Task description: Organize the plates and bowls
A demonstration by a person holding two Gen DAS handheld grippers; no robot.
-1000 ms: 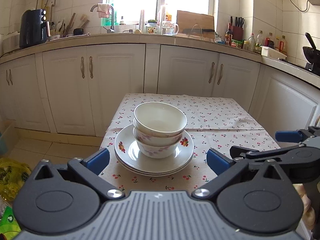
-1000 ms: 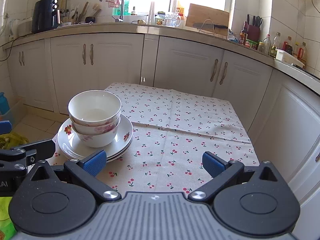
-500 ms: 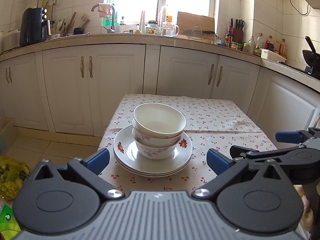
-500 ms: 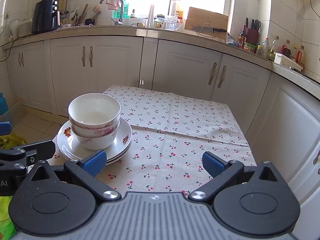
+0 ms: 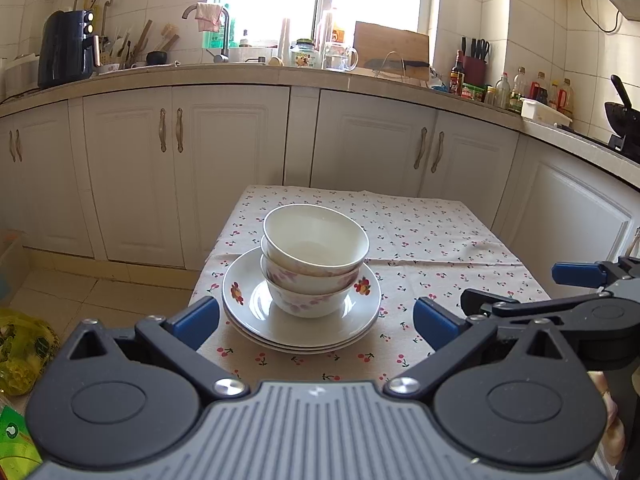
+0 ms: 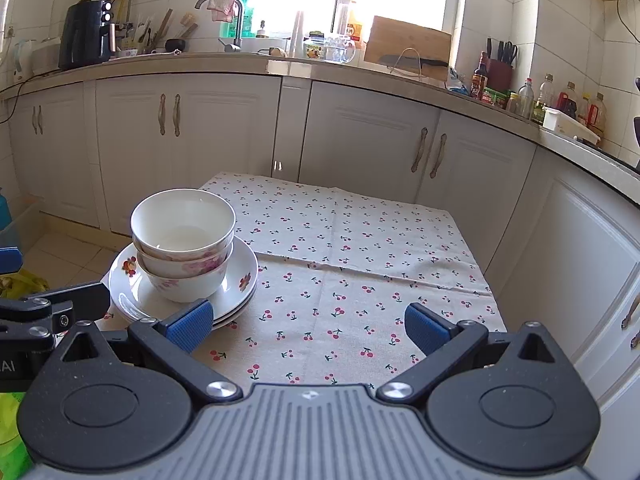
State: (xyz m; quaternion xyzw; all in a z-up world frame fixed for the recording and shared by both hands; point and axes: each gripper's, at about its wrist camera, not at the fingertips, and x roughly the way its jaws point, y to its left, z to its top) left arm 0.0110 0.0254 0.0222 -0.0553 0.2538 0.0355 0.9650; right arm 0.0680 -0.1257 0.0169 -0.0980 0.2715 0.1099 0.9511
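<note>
In the right wrist view, the left fingertip (image 6: 188, 326) of the right gripper (image 6: 306, 328) is covering the near rim of the plates (image 6: 240, 280), so how many are stacked there is staying unclear. The nested bowls (image 5: 316, 264) are hiding the plates' centres and one another's insides. In the left wrist view, the gripper body is cutting off the near edge of the table (image 5: 440, 240), and the bottles (image 5: 520, 92) on the counter are showing too small to read.

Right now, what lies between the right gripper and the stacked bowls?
Only the plates' near rim and bare cherry-print tablecloth. The right wrist view shows the right gripper open, bowls ahead-left.
</note>
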